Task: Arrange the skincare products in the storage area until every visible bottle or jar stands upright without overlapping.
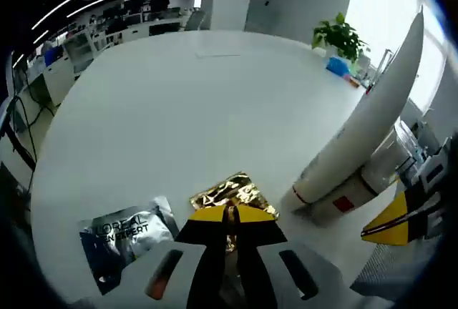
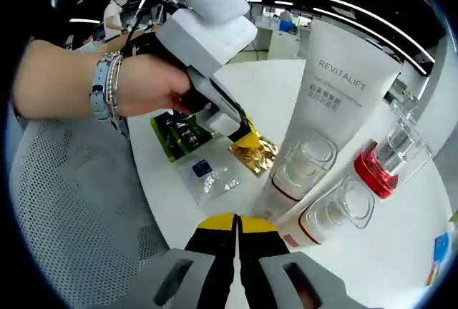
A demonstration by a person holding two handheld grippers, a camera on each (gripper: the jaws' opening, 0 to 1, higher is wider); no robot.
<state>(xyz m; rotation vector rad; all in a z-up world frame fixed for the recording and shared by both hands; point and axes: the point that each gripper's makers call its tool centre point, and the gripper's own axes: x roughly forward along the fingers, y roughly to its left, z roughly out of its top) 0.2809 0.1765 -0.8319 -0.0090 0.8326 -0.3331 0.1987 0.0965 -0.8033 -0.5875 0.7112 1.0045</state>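
Tubes [image 2: 343, 116] stand cap-down near the table [image 1: 179, 109] edge; both grippers' jaws are clenched, the left gripper [image 1: 230, 217] pinching a gold sachet [image 1: 232, 193]. Lift it gently clear without nudging the 2 tubes.

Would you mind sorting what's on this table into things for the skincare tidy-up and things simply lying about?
For the job: Revitalift tube; second white tube; red-collared clear bottle; gold sachet; silver L'Oreal sachet; green packet.
Lying about: potted plant; blue item.

Skincare items rest on a round white table [image 1: 179, 109]

Ahead of the left gripper [image 1: 229, 217] lie a gold sachet [image 1: 230, 192] and silver sachet [image 1: 129, 232]; white tubes [image 1: 358, 151] stand rightward.
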